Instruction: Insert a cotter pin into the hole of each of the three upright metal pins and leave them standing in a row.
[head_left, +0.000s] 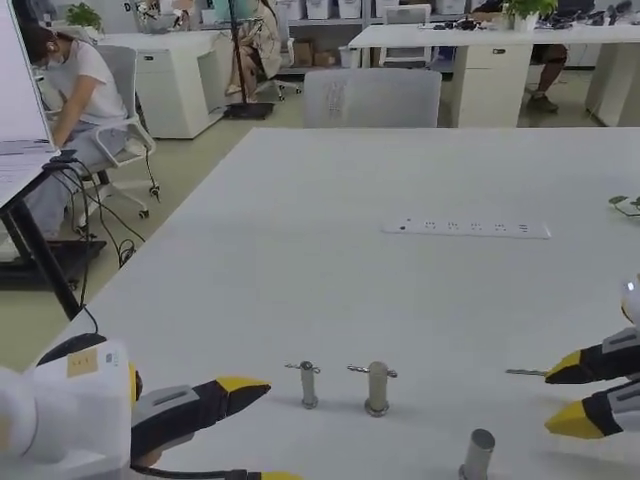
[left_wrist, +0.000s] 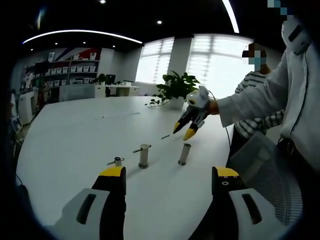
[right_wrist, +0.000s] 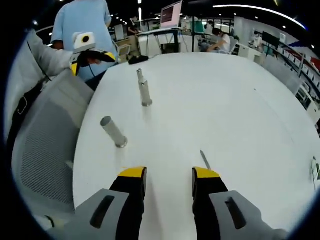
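The right tool (right_wrist: 169, 172) sits low over the bench (head_left: 300, 250) with its jaws a modest gap apart and nothing between them. A loose cotter (right_wrist: 205, 160) lies on the white top right at the tip of one jaw; whether the two touch, I cannot tell. Out from that tool, the nearest upright is the bare pin (head_left: 478, 455), its head plain and no cotter through it, standing close to the person's edge of the bench. Beyond it are the middle pin (head_left: 377, 388) and the end pin (head_left: 309, 385), side by side and near each other, each upright with a cotter pushed across its top. The bare pin stands a little apart from those two and nearer the person, so the row is not quite straight from the head view. The left tool (left_wrist: 170, 175) hovers at the other end, just off the end pin, jaws spread wide and empty. Farther back on the bench a white power strip (head_left: 465, 228) lies flat, well apart from the pins. A grey chair (head_left: 372, 97) is pushed up to the far edge.
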